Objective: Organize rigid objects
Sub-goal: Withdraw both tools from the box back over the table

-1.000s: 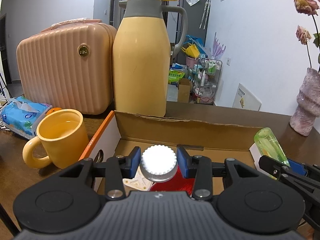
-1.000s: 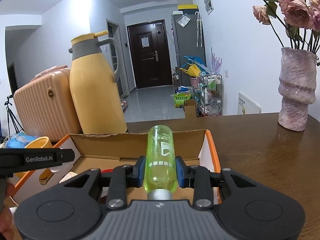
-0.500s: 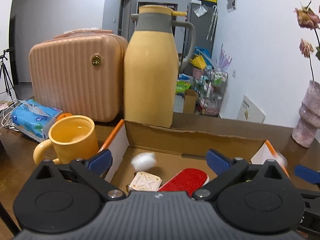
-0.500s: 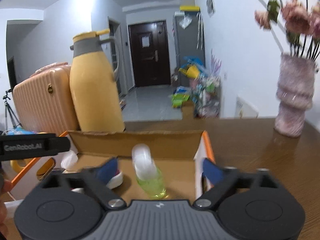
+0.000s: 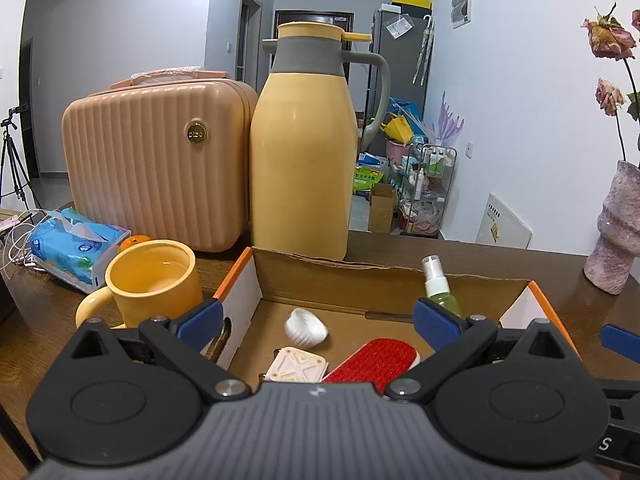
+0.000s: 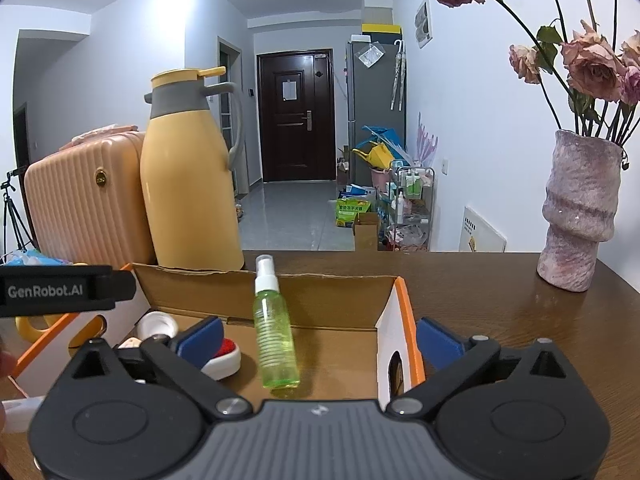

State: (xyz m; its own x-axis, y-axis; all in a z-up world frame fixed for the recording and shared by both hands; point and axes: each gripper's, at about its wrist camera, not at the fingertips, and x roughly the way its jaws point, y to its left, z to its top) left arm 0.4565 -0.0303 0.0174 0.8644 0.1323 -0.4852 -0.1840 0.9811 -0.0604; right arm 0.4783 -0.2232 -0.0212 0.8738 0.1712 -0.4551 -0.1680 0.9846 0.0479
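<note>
Tissue pack: a blue soft plastic tissue pack [image 5: 76, 248] lies at the far left of the brown wooden table [image 6: 520, 320].
Mug: a yellow ceramic mug [image 5: 154, 280] stands just beside the box's left wall, outside it.
Backdrop: a ribbed pink hard-shell case [image 5: 156, 164] and a tall yellow thermos jug with a grey collar [image 5: 302, 160] stand behind the box.
Left gripper: the left gripper [image 5: 316, 320] hangs over the box's near left part, jaws spread wide and holding nothing.
Box: an open brown cardboard box with orange-edged white side flaps [image 5: 360, 280] sits mid-table.
Box contents, left to right: a white ridged plastic cap [image 5: 306, 328] on its side; a cream square plastic piece with an X pattern [image 5: 296, 366]; a red-faced oval brush with a white rim [image 5: 370, 360]; a translucent green plastic spray bottle with a white nozzle [image 6: 274, 336], lying on the box floor with its nozzle propped against the back wall.
Right gripper: the right gripper [image 6: 318, 340] hovers over the box's right end, jaws wide apart and empty, the bottle lying between them untouched.
Vase: a mottled pink vase of dried roses [image 6: 576, 216] stands far right.
Step in hand: apparently release into the box, with cap and bottle both inside.
Next move: likely lifting both grippers clear of the box walls and looking for any loose rigid item; none is plainly visible.
</note>
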